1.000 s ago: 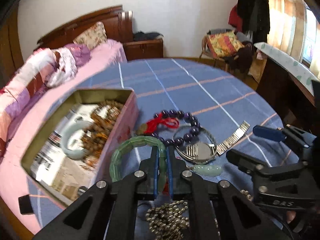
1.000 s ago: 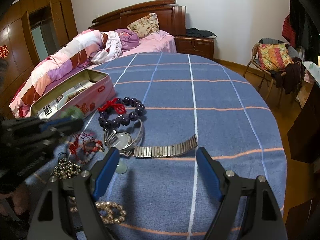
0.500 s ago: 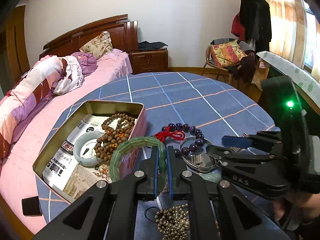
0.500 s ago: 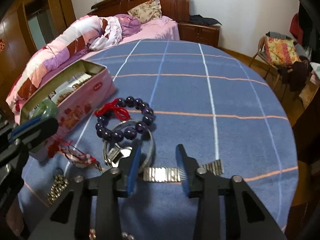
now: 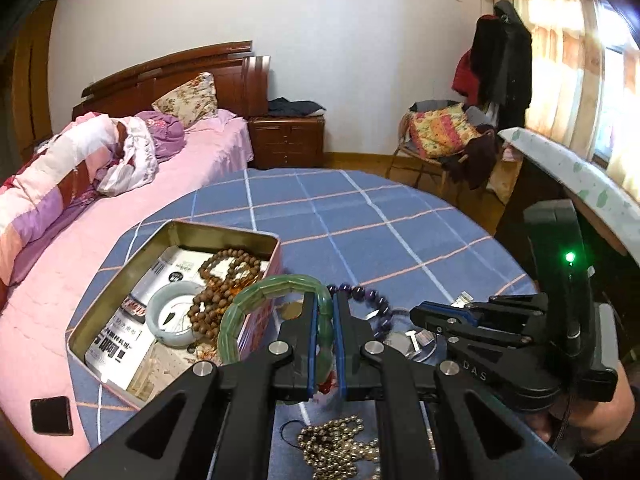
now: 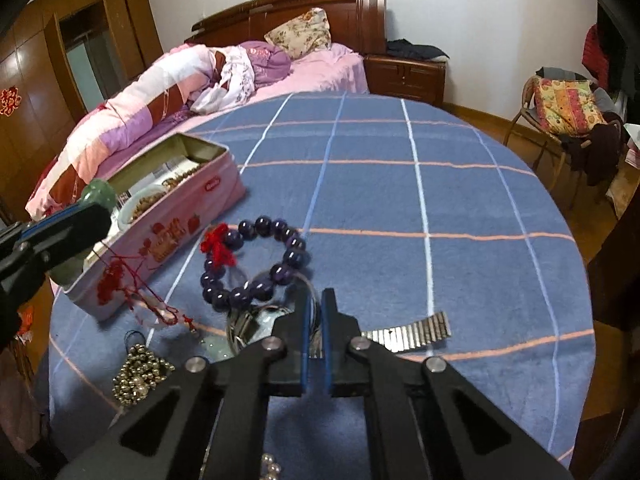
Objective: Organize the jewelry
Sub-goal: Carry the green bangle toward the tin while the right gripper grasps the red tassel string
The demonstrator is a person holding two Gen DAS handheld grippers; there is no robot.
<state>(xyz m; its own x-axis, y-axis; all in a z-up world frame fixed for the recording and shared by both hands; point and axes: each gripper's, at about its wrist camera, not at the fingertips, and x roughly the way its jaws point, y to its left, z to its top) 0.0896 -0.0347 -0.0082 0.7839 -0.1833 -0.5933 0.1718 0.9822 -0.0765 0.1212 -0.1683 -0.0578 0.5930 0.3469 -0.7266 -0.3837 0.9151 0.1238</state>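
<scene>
From my left wrist view I can see inside the open tin (image 5: 120, 292): a pale jade bangle (image 5: 173, 314) and a coil of brown wooden beads (image 5: 224, 280) lie on printed paper, which the right wrist view mostly hides behind the tin's pink wall (image 6: 168, 236). My left gripper (image 5: 325, 334) has its jaws pinching the green segmented bracelet (image 5: 256, 300), whose smooth loop hangs over the tin's near right corner. Only my right view shows the right gripper (image 6: 315, 332) with jaws nearly pressed together on the thin metal ring of the watch (image 6: 256, 320); its ribbed steel band (image 6: 412, 332) trails right across the blue checked tablecloth (image 6: 400, 200). Glossy purple beads (image 6: 256, 264) with a red tassel lie just beyond the fingertips.
</scene>
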